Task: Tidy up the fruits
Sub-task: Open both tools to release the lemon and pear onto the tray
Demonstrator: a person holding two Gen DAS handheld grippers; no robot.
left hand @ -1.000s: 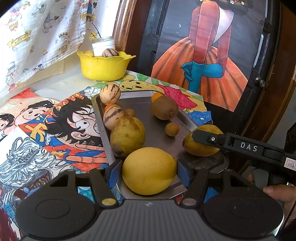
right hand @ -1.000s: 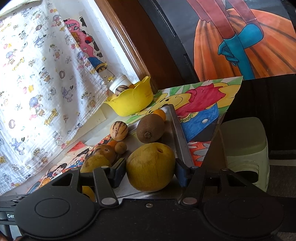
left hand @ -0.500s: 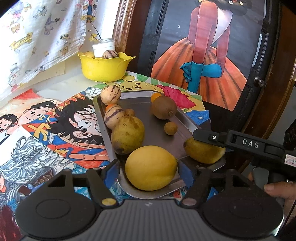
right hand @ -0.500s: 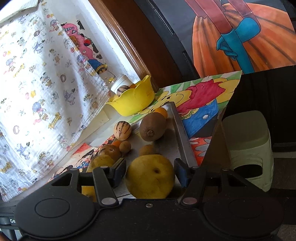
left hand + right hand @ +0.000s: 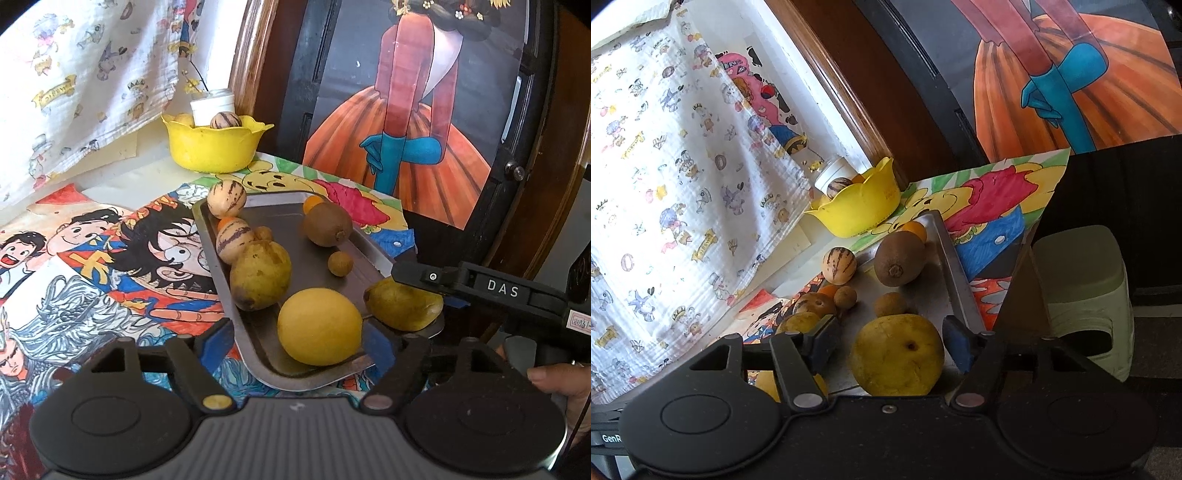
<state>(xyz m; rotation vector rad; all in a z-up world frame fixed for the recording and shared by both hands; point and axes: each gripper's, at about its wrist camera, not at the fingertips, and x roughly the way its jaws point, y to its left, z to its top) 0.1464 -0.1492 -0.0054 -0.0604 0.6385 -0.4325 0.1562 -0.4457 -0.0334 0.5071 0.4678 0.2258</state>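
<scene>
Cartoon-print tabletop [image 5: 92,258], metal tray [image 5: 255,343]; both hand-held grippers [image 5: 317,339] [image 5: 890,343] released around smooth round fruits.

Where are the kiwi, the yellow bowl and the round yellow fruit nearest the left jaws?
kiwi [image 5: 327,223], left wrist view, middle of its brown skin.
yellow bowl [image 5: 210,147], left wrist view, front outer wall.
round yellow fruit [image 5: 319,326], left wrist view, centre of its peel.

white jar [image 5: 212,109] half behind yellow bowl [image 5: 212,151], contents unclear
</scene>
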